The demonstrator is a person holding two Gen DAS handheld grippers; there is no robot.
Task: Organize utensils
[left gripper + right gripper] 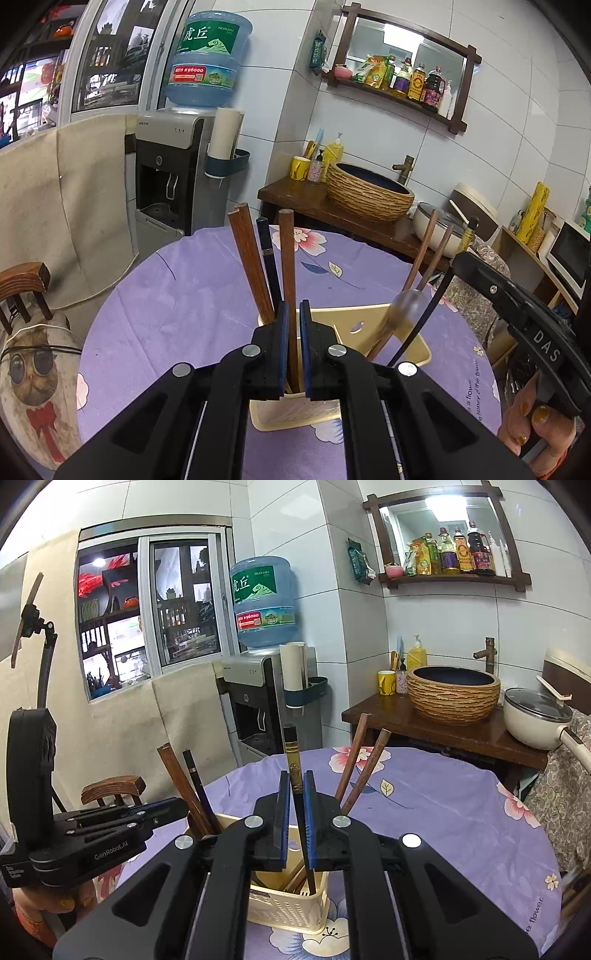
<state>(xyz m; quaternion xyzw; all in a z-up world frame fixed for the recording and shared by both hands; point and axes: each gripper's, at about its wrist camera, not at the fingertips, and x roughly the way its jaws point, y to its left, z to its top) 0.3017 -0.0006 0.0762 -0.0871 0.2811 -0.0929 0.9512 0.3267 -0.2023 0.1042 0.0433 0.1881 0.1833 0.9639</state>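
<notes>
Left claw (pixel 294 314): clamped on a brown wooden chopstick (pixel 287 258), upright, lower end inside the cream utensil holder (pixel 413 343). Right claw (pixel 296 790): clamped on a black chopstick with gold end (pixel 293 764), tip down in the same holder. Holder stands on the purple floral bench (pixel 184 295), near its front edge. More brown chopsticks (pixel 360 764) lean in the far compartment.

White-tiled walls (pixel 424 620) enclose a small kitchen. A sliding window (pixel 147 609) sits above beige cloth panels (pixel 122 716). A water dispenser (pixel 258 698) carries a blue bottle (pixel 264 602). A dark wooden counter (pixel 443 727) bears a woven-pattern basin (pixel 452 692) and a faucet (pixel 487 653). A framed wall shelf (pixel 443 535) holds condiment bottles. A round table wears a purple floral cloth (pixel 443 812).
</notes>
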